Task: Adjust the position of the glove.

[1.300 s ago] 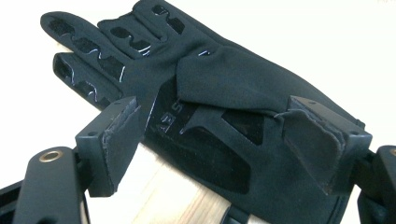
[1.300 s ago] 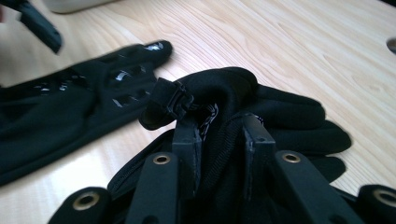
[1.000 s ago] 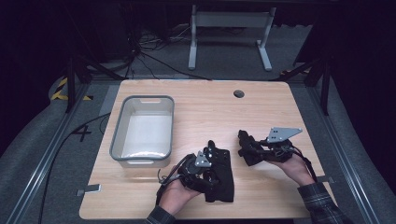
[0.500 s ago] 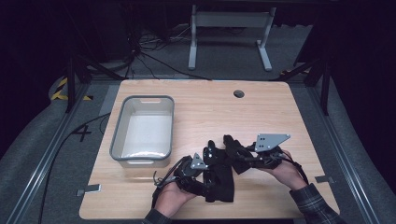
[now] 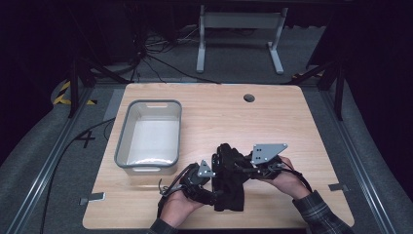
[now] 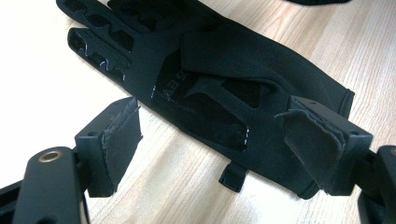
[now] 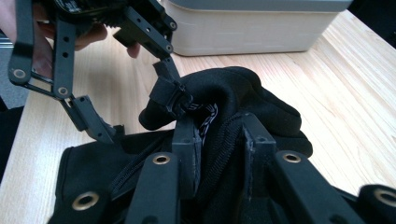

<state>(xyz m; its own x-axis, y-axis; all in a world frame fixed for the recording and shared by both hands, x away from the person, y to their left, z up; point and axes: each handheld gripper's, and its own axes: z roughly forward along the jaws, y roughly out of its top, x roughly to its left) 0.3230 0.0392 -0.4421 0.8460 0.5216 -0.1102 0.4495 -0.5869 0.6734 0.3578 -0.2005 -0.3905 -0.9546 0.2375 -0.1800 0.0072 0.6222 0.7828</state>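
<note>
High view: your right gripper (image 5: 225, 157) slid left, pinching the black fabric glove (image 5: 229, 190) it's now lifting; left gripper (image 5: 214, 187) waits open.

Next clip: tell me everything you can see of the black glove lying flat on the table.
The black glove lies flat on the wooden table near its front edge. It looks like smooth, stretchy fabric with glossy grip patches on the palm and fingers, faint lettering and a small pull tab at the cuff. The left gripper straddles its cuff end with jaws open, pads not pressing. In the high view, the glove held by the right gripper is right beside it.
</note>
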